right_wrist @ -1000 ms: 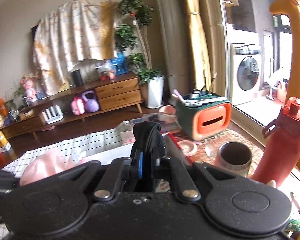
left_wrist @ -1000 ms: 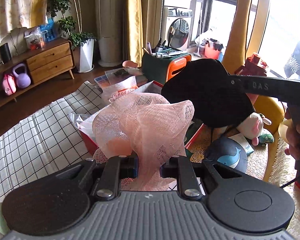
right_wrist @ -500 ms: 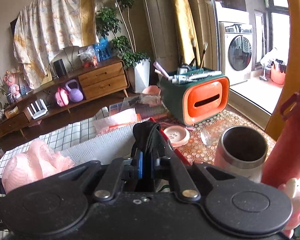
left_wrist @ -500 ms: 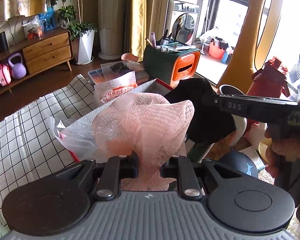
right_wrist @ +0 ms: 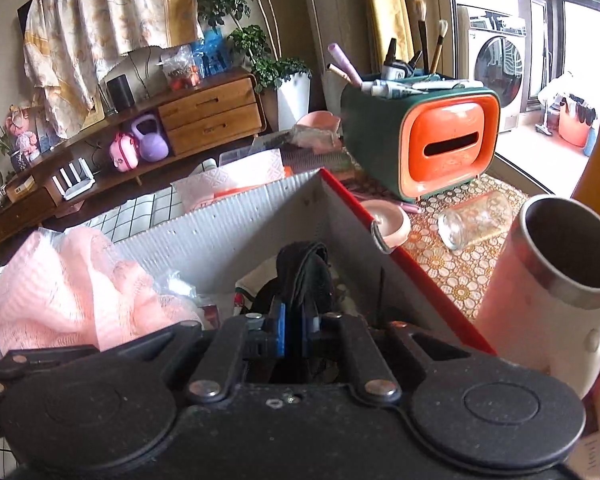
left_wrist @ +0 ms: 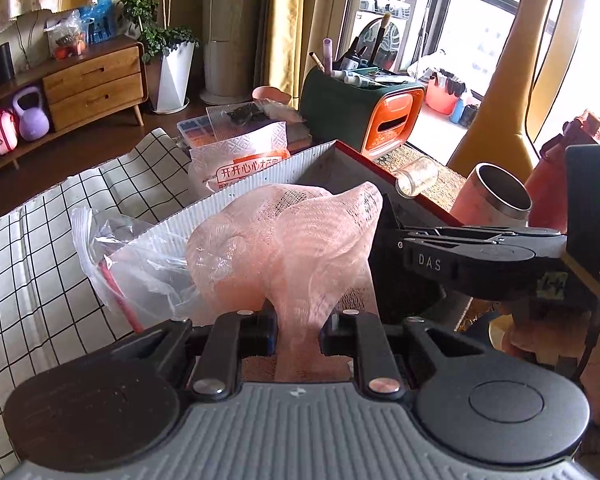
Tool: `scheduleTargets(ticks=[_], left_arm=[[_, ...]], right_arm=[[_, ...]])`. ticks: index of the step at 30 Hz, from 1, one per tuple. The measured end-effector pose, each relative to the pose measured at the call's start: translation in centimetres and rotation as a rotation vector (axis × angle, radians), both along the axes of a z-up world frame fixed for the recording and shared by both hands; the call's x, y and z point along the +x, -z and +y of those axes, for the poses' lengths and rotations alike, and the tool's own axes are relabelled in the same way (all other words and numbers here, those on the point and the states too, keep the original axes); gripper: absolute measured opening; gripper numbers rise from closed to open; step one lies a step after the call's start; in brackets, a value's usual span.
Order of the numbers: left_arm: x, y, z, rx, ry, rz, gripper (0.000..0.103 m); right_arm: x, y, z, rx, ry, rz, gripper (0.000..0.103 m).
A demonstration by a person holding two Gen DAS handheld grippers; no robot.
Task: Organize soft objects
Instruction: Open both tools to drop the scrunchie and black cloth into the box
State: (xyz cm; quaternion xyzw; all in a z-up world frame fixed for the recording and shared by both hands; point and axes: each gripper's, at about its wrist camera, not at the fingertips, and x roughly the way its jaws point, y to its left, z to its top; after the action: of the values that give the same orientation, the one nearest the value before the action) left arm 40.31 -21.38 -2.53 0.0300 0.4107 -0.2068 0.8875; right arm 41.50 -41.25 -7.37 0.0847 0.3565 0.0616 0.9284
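The left tool (left_wrist: pixel 298 330) points down and forward, its jaws narrow and clamped on the gathered neck of a pink mesh pouf (left_wrist: pixel 288 248). The pouf billows up from the fingers (left_wrist: pixel 260 330) in two rounded lobes, loosely woven, pale salmon and see-through at the edges, and hangs over the near part of a grey corrugated box (left_wrist: pixel 260 182) with a red rim. A clear plastic bag (left_wrist: pixel 140 256) lies crumpled against the pouf's left side.

The right tool (right_wrist: pixel 294 330) tilts down into the same box, its jaws almost closed and pinching a black cloth (right_wrist: pixel 304 276), folded and dark, which stands up in a narrow bunch between the blue pads (right_wrist: pixel 280 330). In the left wrist view this tool comes in from the right, lying level and side-on, with a hand (left_wrist: pixel 540 340) wrapped around its grip below; its tip and the cloth sit just beside the pouf.

Beyond the box's red rim a steel cup (right_wrist: pixel 556 276) stands on a flower-patterned mat, with a glass jar (right_wrist: pixel 476 220) lying on its side and a green and orange organiser (right_wrist: pixel 424 140) full of brushes. A checked cloth (left_wrist: pixel 40 260) covers the surface to the left of the box
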Motion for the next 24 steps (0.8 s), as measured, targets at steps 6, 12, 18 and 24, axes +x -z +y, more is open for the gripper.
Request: scheduleTargets(ticks=[6,12,18,24], left_arm=[[1.0,0.9,0.4,-0.007,-0.011,0.009,0.018],[1.0,1.0,1.0,-0.047,0.007,0.019,0.024],[0.5,0.4,1.1,-0.063,0.013,0.016,0.073],[-0.7,-0.4,0.9,-0.035,0.024,-0.021,0.073]], right_arm=[[0.3,1.0,0.1,-0.021,0.0,0.034,0.007],[0.3,0.8,-0.5,-0.021,0.026,0.046,0.02],[-0.8,0.1,-1.2,-0.022,0.029,0.042,0.039],[-2.2,-1.4,-1.4,-0.02,0.002,0.016,0.045]])
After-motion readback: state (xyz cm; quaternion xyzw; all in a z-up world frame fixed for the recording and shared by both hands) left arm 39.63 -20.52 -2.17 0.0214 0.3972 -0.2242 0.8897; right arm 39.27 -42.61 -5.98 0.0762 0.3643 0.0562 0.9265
